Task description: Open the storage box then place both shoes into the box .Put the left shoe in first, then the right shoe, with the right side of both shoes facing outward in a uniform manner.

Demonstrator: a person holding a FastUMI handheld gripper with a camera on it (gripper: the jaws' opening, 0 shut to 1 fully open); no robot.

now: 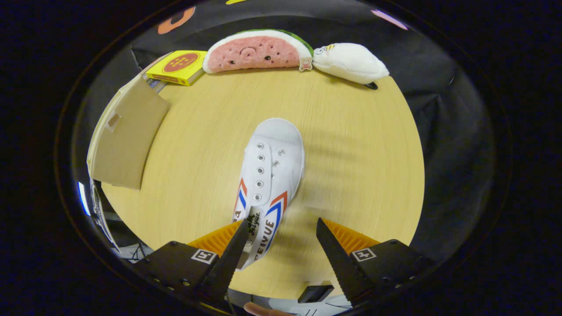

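Observation:
A white canvas shoe (271, 171) with red and blue stripes lies on the round wooden table (351, 145), toe pointing away from me. Its heel end reaches back to my left finger (232, 254) and part of it lies between the two fingers. My gripper (283, 228) is open, hovering over the shoe's rear; the right finger (336, 252) stands well apart from the shoe. The cardboard storage box (125, 136) sits at the table's left edge, its flap facing me; I cannot see inside it.
At the table's far edge lie a watermelon-slice plush (257, 52), a white plush (351, 61) and a yellow box (178, 66). Bare tabletop stretches to the right of the shoe. A dark small object (314, 293) sits below the table's near edge.

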